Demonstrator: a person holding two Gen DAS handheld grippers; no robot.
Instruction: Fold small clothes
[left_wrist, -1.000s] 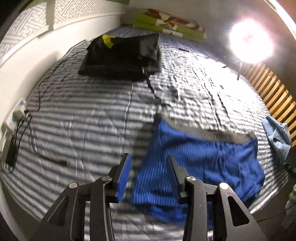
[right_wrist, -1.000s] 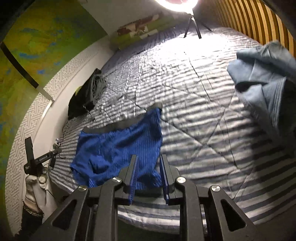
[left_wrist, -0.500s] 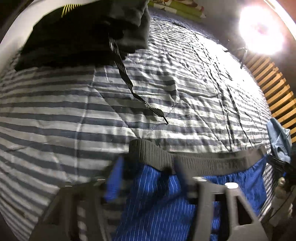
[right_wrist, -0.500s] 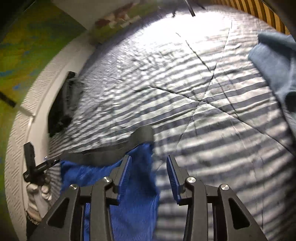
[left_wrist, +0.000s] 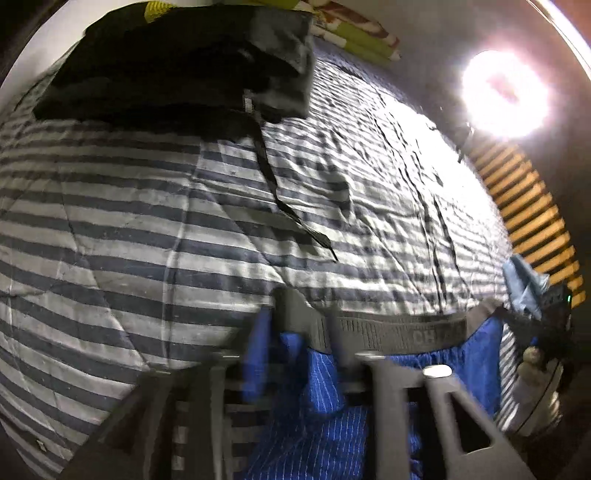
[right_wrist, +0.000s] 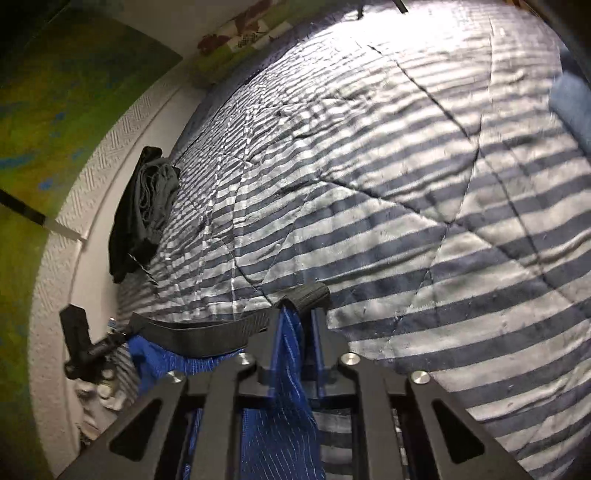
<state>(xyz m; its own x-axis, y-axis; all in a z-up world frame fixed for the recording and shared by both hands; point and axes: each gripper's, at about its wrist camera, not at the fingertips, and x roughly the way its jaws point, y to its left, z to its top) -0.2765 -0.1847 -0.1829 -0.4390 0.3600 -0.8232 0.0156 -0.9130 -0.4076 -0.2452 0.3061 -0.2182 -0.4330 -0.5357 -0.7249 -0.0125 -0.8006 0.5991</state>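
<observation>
Blue pin-striped shorts (left_wrist: 369, 424) with a grey waistband (left_wrist: 399, 332) lie on the striped bedcover (left_wrist: 147, 221). My left gripper (left_wrist: 297, 347) is blurred and sits at the waistband's left corner. Its jaws are opening, the corner lies between them, and the pads stand apart from the cloth. In the right wrist view the shorts (right_wrist: 166, 358) hang leftward from my right gripper (right_wrist: 297, 325). Its jaws are closing and pinch the blue cloth just below the waistband's right end (right_wrist: 310, 295).
A pile of black clothes (left_wrist: 177, 62) with a trailing strap (left_wrist: 273, 184) lies at the far left of the bed. A light blue garment (left_wrist: 524, 288) sits at the right edge by wooden slats (left_wrist: 532, 221). A bright ring lamp (left_wrist: 506, 96) glares beyond, and pillows (left_wrist: 354, 33) line the head.
Both grippers dropped from above the shorts' near edge to the waistband. The right jaws narrowed onto the right corner. The left now straddles the left corner.
</observation>
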